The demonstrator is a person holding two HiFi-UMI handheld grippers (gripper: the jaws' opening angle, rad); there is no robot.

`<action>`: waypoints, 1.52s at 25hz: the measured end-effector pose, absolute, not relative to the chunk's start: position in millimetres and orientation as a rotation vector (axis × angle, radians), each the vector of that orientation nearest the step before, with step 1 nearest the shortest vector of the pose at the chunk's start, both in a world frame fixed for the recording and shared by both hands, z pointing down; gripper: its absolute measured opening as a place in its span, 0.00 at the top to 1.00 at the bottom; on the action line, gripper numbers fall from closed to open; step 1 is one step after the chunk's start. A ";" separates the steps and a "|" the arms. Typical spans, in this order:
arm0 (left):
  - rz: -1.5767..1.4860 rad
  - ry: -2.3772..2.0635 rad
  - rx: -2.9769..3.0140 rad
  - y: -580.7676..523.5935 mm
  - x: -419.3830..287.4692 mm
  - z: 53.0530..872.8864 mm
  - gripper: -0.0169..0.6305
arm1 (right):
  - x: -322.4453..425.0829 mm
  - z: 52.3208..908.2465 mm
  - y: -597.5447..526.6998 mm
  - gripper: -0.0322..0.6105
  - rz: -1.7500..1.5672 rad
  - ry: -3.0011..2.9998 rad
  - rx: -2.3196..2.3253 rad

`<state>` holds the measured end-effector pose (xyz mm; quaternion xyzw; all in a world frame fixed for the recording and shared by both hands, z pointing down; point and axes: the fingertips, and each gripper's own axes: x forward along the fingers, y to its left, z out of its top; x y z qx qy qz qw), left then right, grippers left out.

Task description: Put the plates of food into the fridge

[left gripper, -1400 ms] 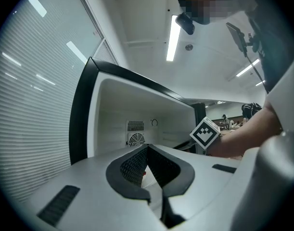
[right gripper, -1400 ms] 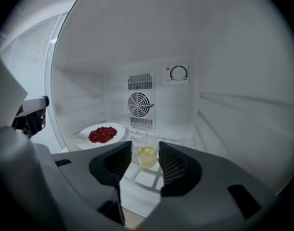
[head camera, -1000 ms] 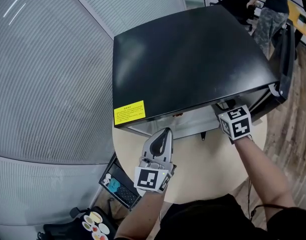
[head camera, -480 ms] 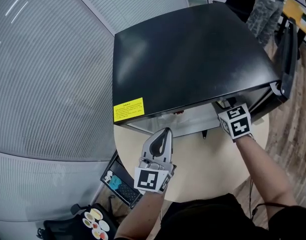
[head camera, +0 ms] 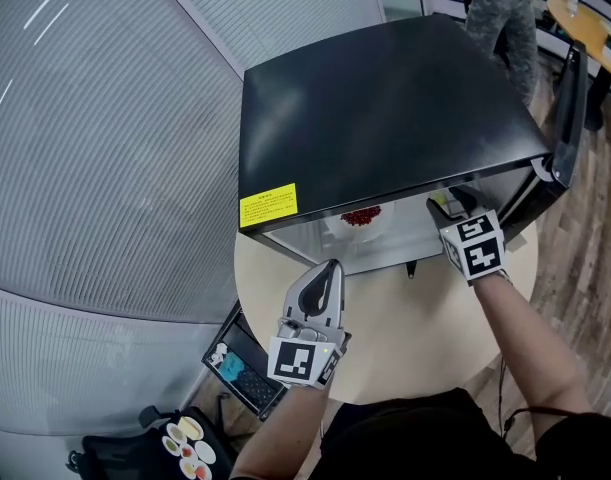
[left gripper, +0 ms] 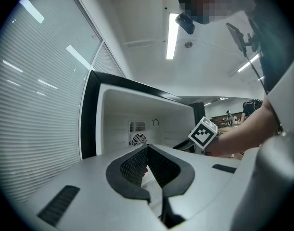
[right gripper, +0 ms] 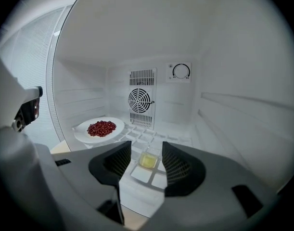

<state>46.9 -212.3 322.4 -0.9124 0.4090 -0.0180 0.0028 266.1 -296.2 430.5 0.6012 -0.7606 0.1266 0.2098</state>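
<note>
A plate of red food [head camera: 360,219] sits inside the fridge [head camera: 385,108]

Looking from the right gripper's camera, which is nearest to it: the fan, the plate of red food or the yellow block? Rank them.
1. Yellow block, on the fridge floor, just beyond the jaws.
2. Plate of red food, farther in, left.
3. Fan, at the very back.

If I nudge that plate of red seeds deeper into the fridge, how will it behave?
The plate looks like rigid, glossy white ware, so it would probably slide as one piece, perhaps catching on the gridded fridge floor. The red seeds sit in a loose heap on a shallow dish; a jerk may roll some off.
</note>
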 end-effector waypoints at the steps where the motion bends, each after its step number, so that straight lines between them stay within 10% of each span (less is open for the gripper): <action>1: -0.051 1.284 -2.858 -209.2 45.3 320.6 0.96 | 265.2 428.3 -293.4 0.66 0.347 -2.115 1.674; 38: 0.047 1.333 -2.747 -125.6 -123.7 270.5 0.96 | 91.6 373.3 -172.2 0.66 0.240 -2.237 1.710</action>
